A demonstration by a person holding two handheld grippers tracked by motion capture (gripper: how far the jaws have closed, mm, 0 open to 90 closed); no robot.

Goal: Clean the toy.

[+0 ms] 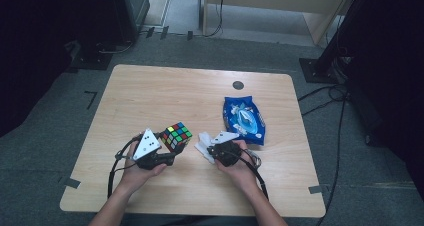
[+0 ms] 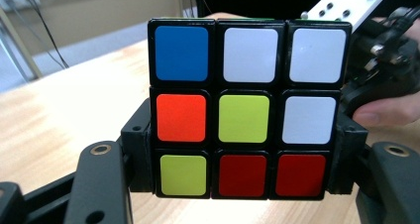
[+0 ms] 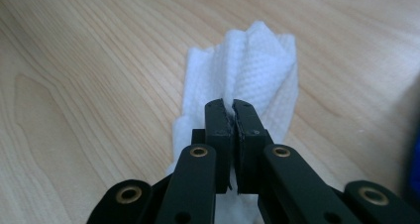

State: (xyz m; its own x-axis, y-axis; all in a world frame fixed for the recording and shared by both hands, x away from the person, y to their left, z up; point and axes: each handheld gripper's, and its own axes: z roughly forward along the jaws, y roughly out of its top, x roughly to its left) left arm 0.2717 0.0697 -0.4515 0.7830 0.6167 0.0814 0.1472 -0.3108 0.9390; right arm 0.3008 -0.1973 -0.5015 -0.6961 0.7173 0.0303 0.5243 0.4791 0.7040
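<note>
Hands at near table edge: left gripper [image 1: 167,145] clamps cube [image 1: 176,136] by its sides; right gripper [image 3: 233,116], jaws closed, pinches white wipe [image 3: 257,65] beside blue packet [image 1: 244,120].

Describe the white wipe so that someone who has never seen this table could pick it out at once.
On the wooden table, look at the near edge, just left of the blue packet. There the right gripper pinches the wipe: the only white, crumpled, dimpled cloth, unlike the colourful cube.
</note>
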